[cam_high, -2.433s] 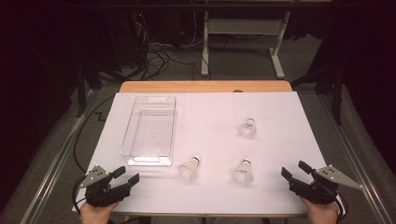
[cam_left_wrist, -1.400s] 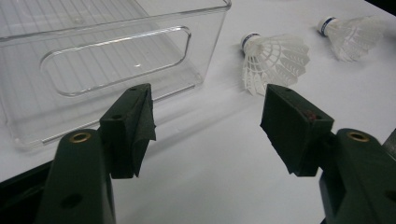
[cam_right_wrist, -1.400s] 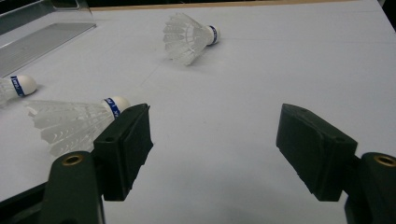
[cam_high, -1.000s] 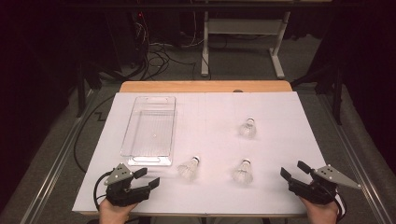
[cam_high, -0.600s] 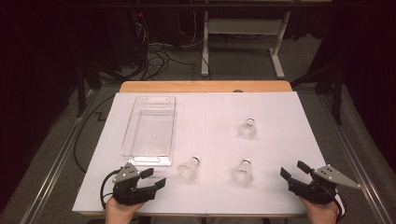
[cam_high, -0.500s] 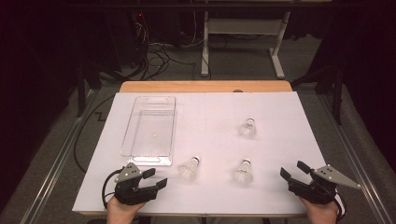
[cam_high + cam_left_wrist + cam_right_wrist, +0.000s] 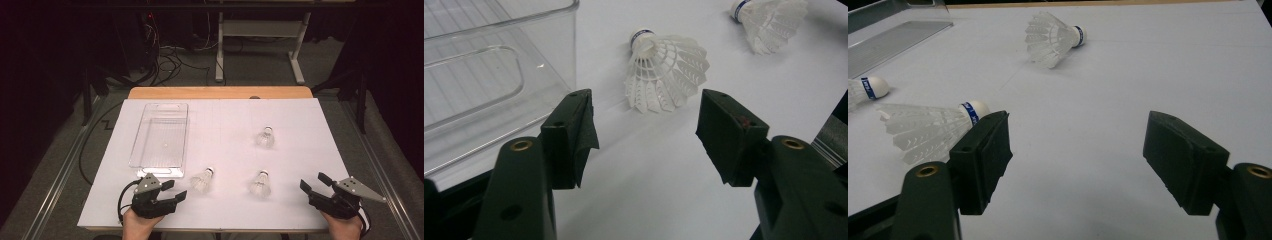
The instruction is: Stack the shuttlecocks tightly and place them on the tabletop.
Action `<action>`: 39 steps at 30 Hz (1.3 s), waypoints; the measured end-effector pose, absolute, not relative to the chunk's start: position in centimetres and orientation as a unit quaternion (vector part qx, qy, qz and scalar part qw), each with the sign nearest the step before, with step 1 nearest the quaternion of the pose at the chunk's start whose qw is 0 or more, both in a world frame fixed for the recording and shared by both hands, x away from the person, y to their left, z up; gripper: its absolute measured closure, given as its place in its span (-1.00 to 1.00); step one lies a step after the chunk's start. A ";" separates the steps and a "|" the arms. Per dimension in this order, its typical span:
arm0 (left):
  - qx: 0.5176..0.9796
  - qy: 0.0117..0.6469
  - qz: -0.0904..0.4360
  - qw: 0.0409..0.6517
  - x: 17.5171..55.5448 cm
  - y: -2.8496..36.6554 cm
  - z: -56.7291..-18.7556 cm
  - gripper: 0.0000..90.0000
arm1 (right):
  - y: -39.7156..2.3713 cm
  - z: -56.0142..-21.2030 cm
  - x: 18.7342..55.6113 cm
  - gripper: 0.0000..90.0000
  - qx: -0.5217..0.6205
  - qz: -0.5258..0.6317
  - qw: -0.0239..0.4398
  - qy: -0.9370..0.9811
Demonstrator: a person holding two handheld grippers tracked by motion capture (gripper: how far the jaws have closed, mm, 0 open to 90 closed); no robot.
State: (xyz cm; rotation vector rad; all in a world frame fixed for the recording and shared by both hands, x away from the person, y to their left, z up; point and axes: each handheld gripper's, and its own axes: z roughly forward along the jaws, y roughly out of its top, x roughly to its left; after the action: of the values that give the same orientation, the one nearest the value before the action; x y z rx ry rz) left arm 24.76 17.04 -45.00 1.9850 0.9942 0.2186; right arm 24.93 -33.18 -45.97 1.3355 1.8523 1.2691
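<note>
We hold the left gripper (image 7: 176, 190) with its jaws apart and empty; they have just been closing a little. The nearest shuttlecock (image 7: 664, 72) lies just ahead of them, skirt toward us, cork away. The bin (image 7: 499, 75) wall stands close beside the left jaw, so we could bump it on the way in. Pinching the feathers may crush them or flick the shuttlecock aside. Our right gripper (image 7: 1078, 160) is open too, a second shuttlecock (image 7: 930, 131) just outside its left jaw.
</note>
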 end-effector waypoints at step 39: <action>0.822 0.378 0.132 0.406 26.5 13.5 -44.8 -0.05 | -33.3 -46.0 24.9 -0.39 0.494 0.470 0.259 0.684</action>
State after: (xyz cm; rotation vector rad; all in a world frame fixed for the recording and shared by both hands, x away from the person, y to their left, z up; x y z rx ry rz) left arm 26.52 13.47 -44.82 2.0734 0.9533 0.3322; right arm 24.92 -33.26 -45.97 1.3392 1.8538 1.2745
